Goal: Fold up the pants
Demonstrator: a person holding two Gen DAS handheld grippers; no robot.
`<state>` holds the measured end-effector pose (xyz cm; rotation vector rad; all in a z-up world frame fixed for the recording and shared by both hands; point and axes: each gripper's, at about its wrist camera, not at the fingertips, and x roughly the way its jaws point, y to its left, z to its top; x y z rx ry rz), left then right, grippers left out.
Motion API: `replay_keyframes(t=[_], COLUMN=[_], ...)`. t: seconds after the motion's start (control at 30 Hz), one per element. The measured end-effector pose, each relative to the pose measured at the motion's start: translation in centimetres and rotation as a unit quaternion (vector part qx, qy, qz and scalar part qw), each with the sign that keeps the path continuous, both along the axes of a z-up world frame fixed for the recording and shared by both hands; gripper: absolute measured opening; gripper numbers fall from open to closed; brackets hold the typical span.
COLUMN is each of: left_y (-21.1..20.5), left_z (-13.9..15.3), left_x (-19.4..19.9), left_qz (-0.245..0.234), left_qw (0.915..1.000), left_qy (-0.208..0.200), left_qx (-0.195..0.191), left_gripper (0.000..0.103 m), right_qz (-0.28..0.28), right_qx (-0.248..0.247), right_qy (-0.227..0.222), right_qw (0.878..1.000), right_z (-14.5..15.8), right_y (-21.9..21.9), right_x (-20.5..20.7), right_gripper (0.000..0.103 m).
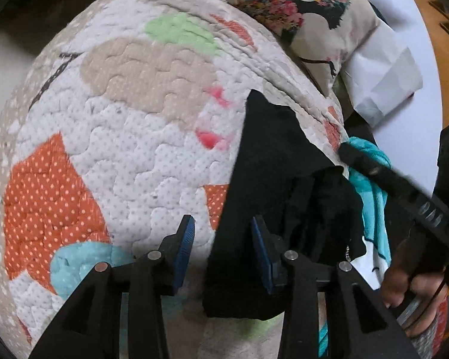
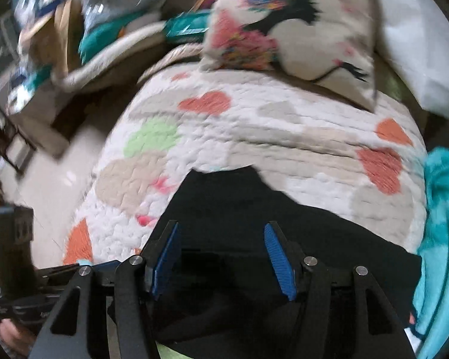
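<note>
While the black pants (image 1: 272, 161) lie in a loose, partly bunched heap on the quilt (image 1: 119, 125) that covers the bed, neither tool has hold of them. The left gripper (image 1: 221, 251) hangs above the near left edge of the cloth with its jaws spread and nothing between the blue pads (image 1: 184, 251); one pad is over bare quilt, the other over black fabric. The right gripper (image 2: 223, 257) is directly above the middle of the pants (image 2: 254, 209), jaws likewise spread wide and empty.

From the left wrist view the garment runs away from the camera in a long dark strip ending in a pointed corner, with a fold or two doubled along its right side, next to a turquoise towel (image 1: 371, 179). A printed cushion (image 2: 290, 30) sits at the far end of the bed, well apart from the pants. The right wrist view is smeared by motion, so whether the near edge is the waistband or a leg hem is hard to say.

As a judgement, the work is at an early step: the pants are not yet laid flat, and both hands seem placed to pick an edge. The next move calls for bringing each set of jaws down on a separate corner of the same end, pinching only one or two layers of cloth and none of the quilt, then lifting and drawing the fabric taut so it can be spread or doubled over cleanly.
</note>
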<state>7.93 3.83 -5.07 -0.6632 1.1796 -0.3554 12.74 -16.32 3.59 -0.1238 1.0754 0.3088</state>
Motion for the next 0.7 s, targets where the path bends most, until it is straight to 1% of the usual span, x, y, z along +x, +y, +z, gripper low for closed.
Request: replay_keyframes(t=[0.07,0.1,0.13,0.17,0.2,0.27,0.33,0.4,0.47,0.5,0.57,0.6,0.67,0.7], left_y=[0.6,0.8,1.0,1.1,1.0,0.5,-0.1,-0.8,-1.3,-1.4,-1.6,-1.6,-2.0,-2.2], left_z=[0.4,0.7,0.8,0.8,0.7,0.6,0.3,0.1,0.1,0.1,0.1,0.1,0.1,0.1], left_x=[-0.2,-0.2,-0.3,-0.3,-0.3,-0.4,-0.3,-0.3,-0.6,-0.6,-0.8,-0.9,-1.0,-1.1], left_qz=[0.005,0.009,0.01,0.01,0.009,0.001,-0.006,-0.012,-0.017,-0.018,-0.019,-0.018,-0.021,-0.024], left_qw=[1.0,0.9998,0.9998,0.9998,0.9998,0.9999,0.9999,0.9998,0.9996,0.9994,0.9992,0.9991,0.9988,0.9985], left_qy=[-0.007,-0.013,-0.014,-0.015,-0.015,-0.015,-0.012,-0.011,-0.02,-0.024,-0.031,-0.033,-0.039,-0.042], left_qx=[0.004,0.01,0.012,0.01,0.008,0.008,0.009,0.007,0.014,0.016,0.017,0.016,0.022,0.026], left_gripper=[0.037,0.037,0.037,0.037,0.037,0.037,0.037,0.039,0.04,0.041,0.045,0.046,0.047,0.047], right_qz=[0.007,0.009,0.01,0.007,-0.003,-0.036,-0.075,-0.106,-0.134,-0.147,-0.151,-0.144,-0.113,-0.087], right_qx=[-0.04,-0.069,-0.087,-0.105,-0.114,-0.101,-0.095,-0.109,-0.125,-0.127,-0.109,-0.088,-0.05,-0.029], right_qy=[-0.003,-0.004,-0.003,0.0,0.004,0.017,0.039,0.062,0.066,0.062,0.048,0.039,0.025,0.018], right_qw=[0.999,0.998,0.996,0.994,0.993,0.994,0.992,0.986,0.981,0.979,0.981,0.985,0.992,0.996], right_z=[-1.2,-2.0,-2.6,-3.2,-3.6,-3.7,-3.7,-3.7,-3.2,-2.6,-1.3,-0.6,0.6,1.1], right_y=[1.9,2.8,3.1,2.9,2.1,-0.6,-4.0,-6.9,-8.9,-9.8,-10.1,-9.7,-8.2,-6.8], right_x=[-0.2,-0.5,-0.7,-1.0,-1.6,-3.0,-4.7,-5.9,-6.6,-6.6,-6.1,-5.4,-4.1,-3.1], right_gripper=[0.063,0.063,0.061,0.061,0.061,0.061,0.061,0.061,0.061,0.061,0.062,0.062,0.063,0.063])
